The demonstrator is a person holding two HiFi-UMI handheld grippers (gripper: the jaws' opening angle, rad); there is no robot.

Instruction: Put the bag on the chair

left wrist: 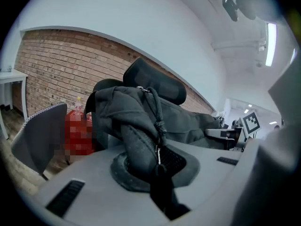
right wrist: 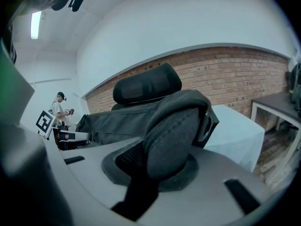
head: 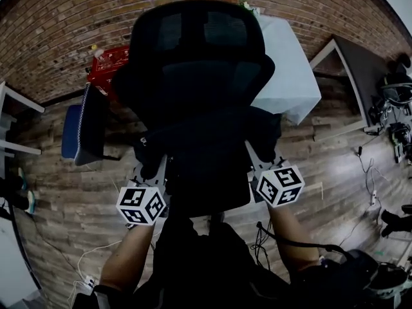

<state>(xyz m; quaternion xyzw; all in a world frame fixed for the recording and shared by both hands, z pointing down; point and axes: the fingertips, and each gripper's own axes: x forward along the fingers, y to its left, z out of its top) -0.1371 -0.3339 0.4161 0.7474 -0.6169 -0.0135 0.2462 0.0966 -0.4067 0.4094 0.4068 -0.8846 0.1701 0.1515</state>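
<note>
- Your left tongs (left wrist: 155,166) and right tongs (right wrist: 155,168) each clamp one end of the dark grey fabric bag (head: 209,150), which spans mid-frame between them.
- The bag is over the black mesh office chair (head: 193,50); a red box (head: 108,63) is at upper left.

No lettering can be read; white print on the red box (head: 109,60) is too small.

Office-style workroom, with some of the clutter of a lab.

A brick wall (head: 58,37) runs across the top of the head view above a wood-plank floor (head: 71,198). A black mesh-backed office chair (head: 193,63) stands at centre, with a blue-and-grey chair (head: 80,127) at left. A cloth-covered table (head: 290,69) is at upper right and a dark-topped desk (head: 360,69) at the right edge. Loose cables (head: 367,172) trail at lower right. A ceiling strip light (left wrist: 270,44) shows at the upper right of the left gripper view.
</note>
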